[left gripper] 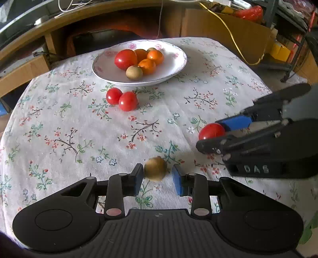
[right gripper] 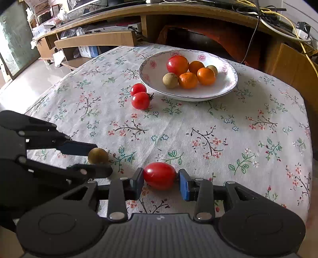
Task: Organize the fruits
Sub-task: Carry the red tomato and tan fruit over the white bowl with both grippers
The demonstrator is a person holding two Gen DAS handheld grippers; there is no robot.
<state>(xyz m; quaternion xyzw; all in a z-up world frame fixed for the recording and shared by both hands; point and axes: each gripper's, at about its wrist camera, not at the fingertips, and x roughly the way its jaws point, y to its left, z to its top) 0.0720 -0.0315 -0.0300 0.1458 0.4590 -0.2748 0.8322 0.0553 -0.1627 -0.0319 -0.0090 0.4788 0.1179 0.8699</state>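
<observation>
Both grippers down on the floral tablecloth, each with a fruit between its fingers.

My left gripper has its fingers around a small round brownish-green fruit, left pad touching, right pad just shy; my right gripper pinches an oval red tomato on both sides. Beyond sits the white flower-rimmed bowl holding a tomato, oranges and brown fruits, two loose red tomatoes just beside it. Behind, a curved wooden desk trailing cables.
</observation>
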